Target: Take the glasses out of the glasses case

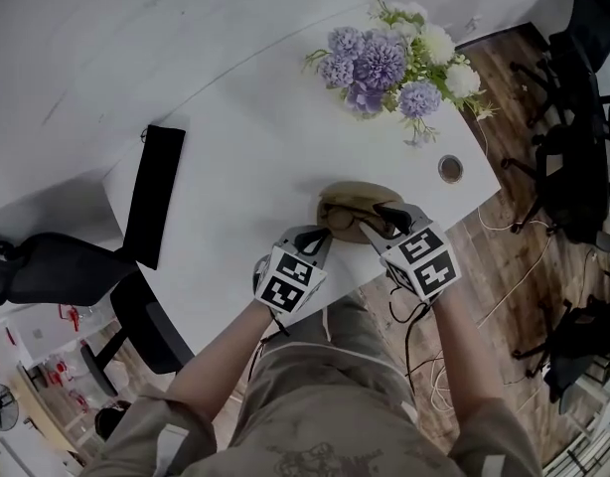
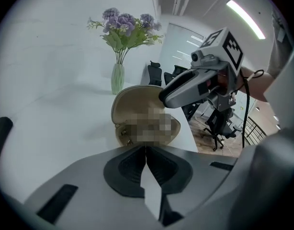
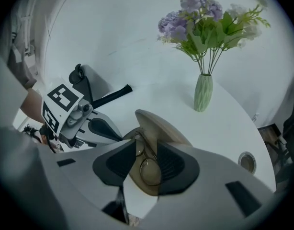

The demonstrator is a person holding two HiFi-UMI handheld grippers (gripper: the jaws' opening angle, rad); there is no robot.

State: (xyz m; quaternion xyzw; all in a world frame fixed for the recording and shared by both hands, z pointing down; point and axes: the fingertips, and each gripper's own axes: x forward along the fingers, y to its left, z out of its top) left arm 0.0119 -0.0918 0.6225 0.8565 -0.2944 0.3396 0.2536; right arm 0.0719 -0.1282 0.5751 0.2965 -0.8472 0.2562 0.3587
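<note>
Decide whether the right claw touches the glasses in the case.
Cannot tell. In the right gripper view the right claw is open with the glasses between its jaws; no contact or gap shows plainly.

The glasses case [image 1: 357, 197] lies open on the table [image 1: 235, 157] near its front edge, with the glasses [image 3: 149, 169] in it. My left gripper [image 1: 320, 237] sits just left of the case, my right gripper [image 1: 386, 213] over its right end — jaws either side of the glasses. The flower vase [image 3: 203, 93] stands behind, well apart.
</note>
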